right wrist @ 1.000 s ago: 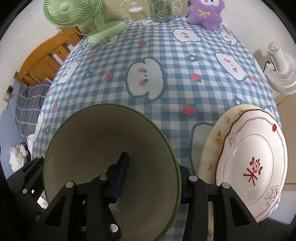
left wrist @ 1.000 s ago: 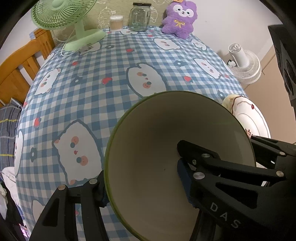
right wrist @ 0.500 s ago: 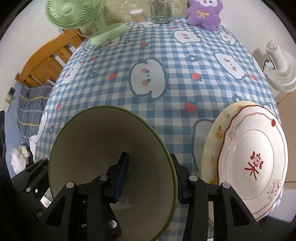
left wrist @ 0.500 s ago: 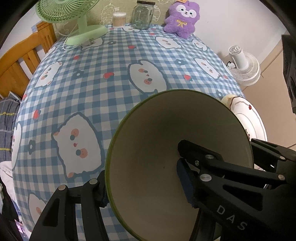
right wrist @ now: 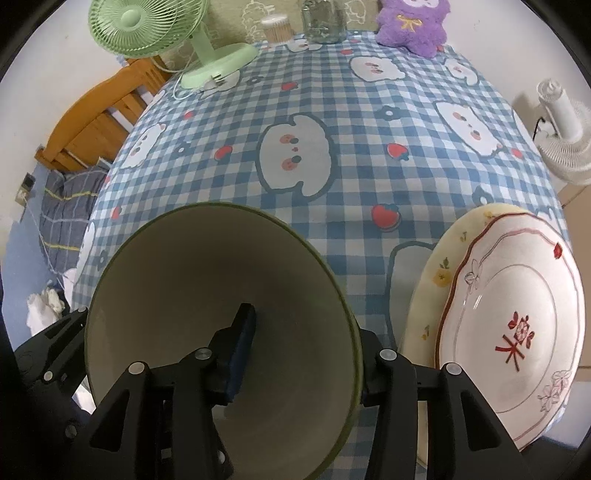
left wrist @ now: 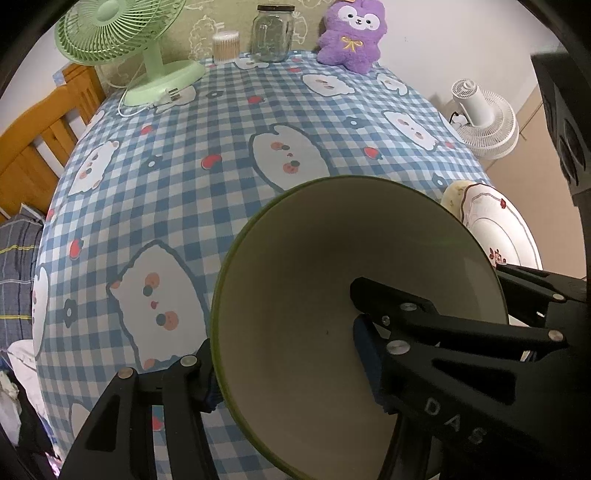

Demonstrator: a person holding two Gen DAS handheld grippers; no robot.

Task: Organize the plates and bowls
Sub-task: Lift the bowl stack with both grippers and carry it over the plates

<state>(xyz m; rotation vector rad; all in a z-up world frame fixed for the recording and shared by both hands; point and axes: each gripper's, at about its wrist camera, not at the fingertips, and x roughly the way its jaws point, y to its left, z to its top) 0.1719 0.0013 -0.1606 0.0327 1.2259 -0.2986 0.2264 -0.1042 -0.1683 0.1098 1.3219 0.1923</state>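
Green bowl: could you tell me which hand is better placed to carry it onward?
Left, probably. The left gripper appears clamped on the green bowl's wall. The right gripper straddles the side nearer the stacked plates, but its jaws have just been opening.

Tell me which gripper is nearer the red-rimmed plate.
Right. The right gripper straddles the bowl rim beside the plate, jaws just opening; the left gripper straddles the bowl's opposite rim, farther away.

A home bedroom: a table under a blue checked cartoon tablecloth [left wrist: 229, 122] fills the frame, a wooden bed frame [left wrist: 33, 147] and striped bedding [left wrist: 16, 258] at left, a purple plush toy [left wrist: 351, 35] and green fan [left wrist: 114, 33] along the top.
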